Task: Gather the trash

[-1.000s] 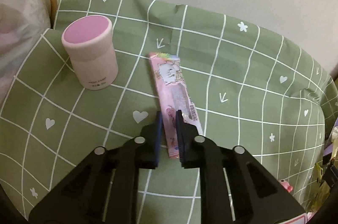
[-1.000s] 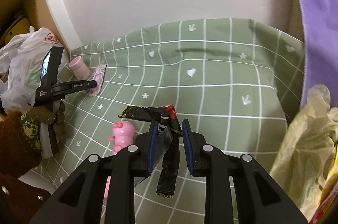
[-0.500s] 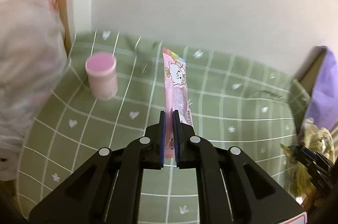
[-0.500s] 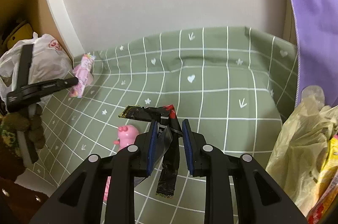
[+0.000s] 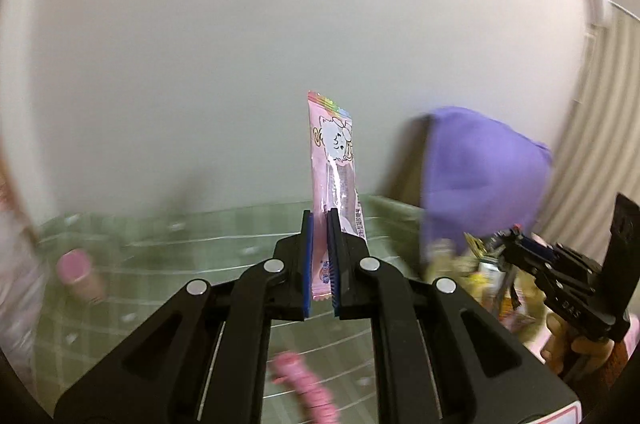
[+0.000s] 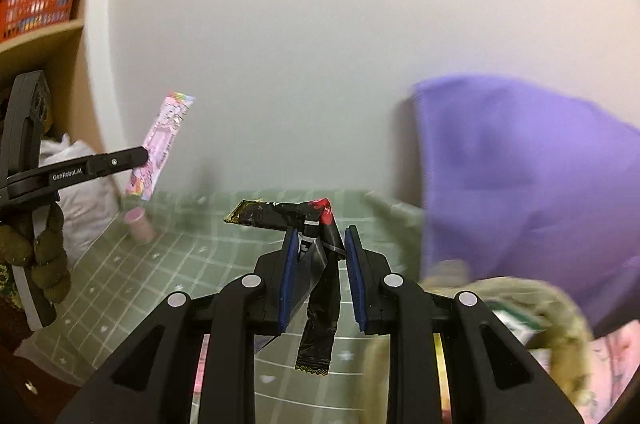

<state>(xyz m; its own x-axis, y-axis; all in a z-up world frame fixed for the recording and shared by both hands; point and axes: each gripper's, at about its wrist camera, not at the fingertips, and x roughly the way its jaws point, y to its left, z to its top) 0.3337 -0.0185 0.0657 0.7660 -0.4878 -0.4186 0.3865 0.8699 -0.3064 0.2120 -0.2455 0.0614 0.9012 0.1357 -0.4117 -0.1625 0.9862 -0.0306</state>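
The left tool was clenched on the lower end of a pink wrapper, which stood upright ahead of its fingertips, lifted clear of the green checked table. The right tool gripped a crumpled black wrapper, one end hanging below its jaws. Both holds looked thin; a quick swing could probably flick either slippery film loose. The yellowish bag sat low to the right tool's right, so a poorly aimed release might land on the table.
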